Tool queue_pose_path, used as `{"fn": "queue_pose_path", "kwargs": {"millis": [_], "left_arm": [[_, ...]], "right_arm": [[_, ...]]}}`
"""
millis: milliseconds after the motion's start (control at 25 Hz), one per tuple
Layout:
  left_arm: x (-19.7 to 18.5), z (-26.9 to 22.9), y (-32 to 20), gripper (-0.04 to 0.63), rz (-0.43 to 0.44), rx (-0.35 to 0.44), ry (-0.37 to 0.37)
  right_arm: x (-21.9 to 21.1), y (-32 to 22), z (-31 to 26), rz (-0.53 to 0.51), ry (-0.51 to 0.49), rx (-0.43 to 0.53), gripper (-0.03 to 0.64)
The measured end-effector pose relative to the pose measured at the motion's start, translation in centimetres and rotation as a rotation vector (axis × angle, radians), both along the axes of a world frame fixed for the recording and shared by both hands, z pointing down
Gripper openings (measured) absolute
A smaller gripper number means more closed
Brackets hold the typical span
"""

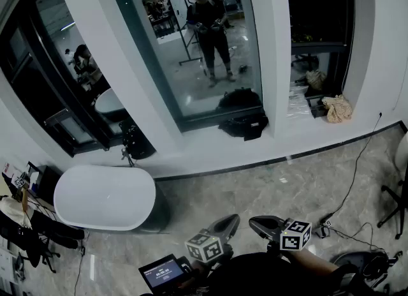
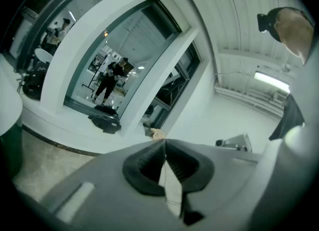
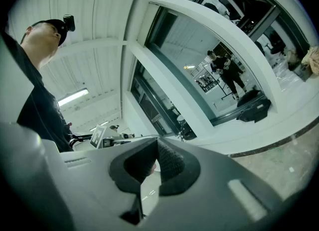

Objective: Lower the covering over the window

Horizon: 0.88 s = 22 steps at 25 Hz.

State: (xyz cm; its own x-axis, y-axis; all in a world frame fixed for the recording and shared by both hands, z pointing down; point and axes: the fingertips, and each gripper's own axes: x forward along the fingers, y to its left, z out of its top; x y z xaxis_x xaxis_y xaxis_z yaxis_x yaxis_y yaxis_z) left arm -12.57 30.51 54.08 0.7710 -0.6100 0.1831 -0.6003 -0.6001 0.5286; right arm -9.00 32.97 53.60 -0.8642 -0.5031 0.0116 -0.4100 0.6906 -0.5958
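Room: pale stone-look floor, white walls w/ a curved run of tall windows between white piers. A white freestanding bathtub stands at left, near the wall. Black bags lie on the sill below the centre window. A cable trails over the floor at right. The glass is dark and reflects the person.

Covering: not seen in any view. The centre window is bare as far up as the frames reach. We judge the covering sits gathered above the top edge, out of frame. We can id no pull cord or control w/ confidence.

Left gripper: low, close to the body, well apart from the window. Jaws together, nothing between them.

Right gripper: just beside the left one, same height. Jaws likewise together, empty.

A small screen device shows at the bottom edge, near the left gripper.

Step in hand, in our judgement: approach only; the covering is untouched.

Next move calls for:
- walking up to the window, clear of the bathtub and the bags;
- looking up to find the covering's bottom rail or cord;
- parting one gripper's jaws before taking hold;
- a straight downward pull.
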Motion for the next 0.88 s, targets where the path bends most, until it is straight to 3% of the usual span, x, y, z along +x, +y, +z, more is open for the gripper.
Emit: {"fn": "queue_pose_path", "kwargs": {"millis": [520,880], "left_arm": [[-0.3,-0.4,-0.1,0.002,-0.007,-0.013,0.014],[0.4,0.4,0.2,0.002,-0.027,-0.045,0.033]], "right_arm": [[-0.7,0.6,-1.2,-0.036,0.022,0.053,0.005],[0.4,0.9,-0.7,-0.055,-0.007,0.025,0.006]]}}
